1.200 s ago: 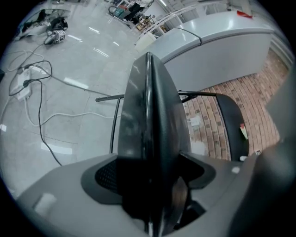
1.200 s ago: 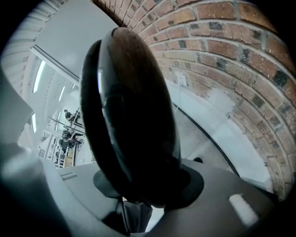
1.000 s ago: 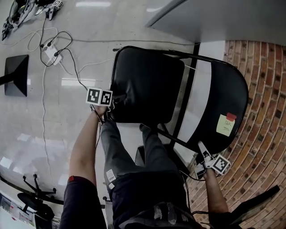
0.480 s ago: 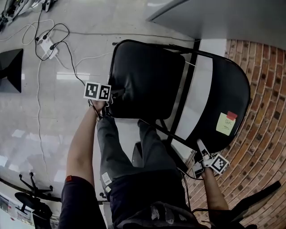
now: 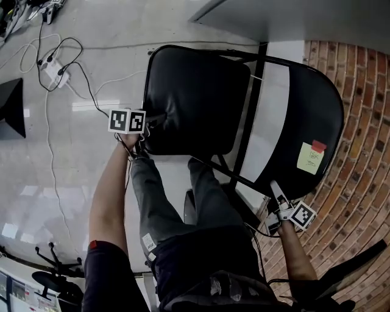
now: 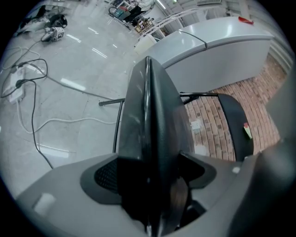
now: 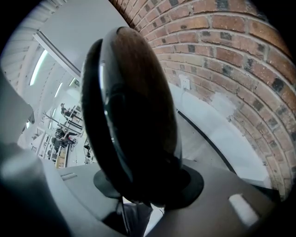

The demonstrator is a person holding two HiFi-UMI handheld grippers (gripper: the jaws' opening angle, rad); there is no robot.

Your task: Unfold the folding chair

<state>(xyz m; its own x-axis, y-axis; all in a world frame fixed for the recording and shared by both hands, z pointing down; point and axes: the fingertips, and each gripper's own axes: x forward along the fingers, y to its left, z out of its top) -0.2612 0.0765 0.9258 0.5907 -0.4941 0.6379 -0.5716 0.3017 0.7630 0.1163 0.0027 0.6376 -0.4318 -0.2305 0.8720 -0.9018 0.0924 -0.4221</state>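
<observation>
A black folding chair stands below me against the wall. Its padded seat (image 5: pixel 195 100) lies nearly flat and its backrest (image 5: pixel 314 109) carries a yellow note (image 5: pixel 309 159). My left gripper (image 5: pixel 149 122) is shut on the seat's left edge. In the left gripper view the seat (image 6: pixel 150 115) runs edge-on between the jaws of that gripper (image 6: pixel 152 185). My right gripper (image 5: pixel 277 196) is shut on the rim of the backrest. In the right gripper view that rim (image 7: pixel 132 115) fills the gap of the gripper (image 7: pixel 148 185).
A brick wall (image 5: pixel 359 183) stands right behind the chair, with a grey counter (image 5: pixel 292 18) at its far end. Cables and a power strip (image 5: pixel 53 70) lie on the glossy floor to the left. The person's legs (image 5: pixel 183 207) stand close to the seat.
The left gripper has drifted slightly with the seat edge in its jaws. The right gripper has kept its hold on the backrest rim. The head view itself has shifted a little.
</observation>
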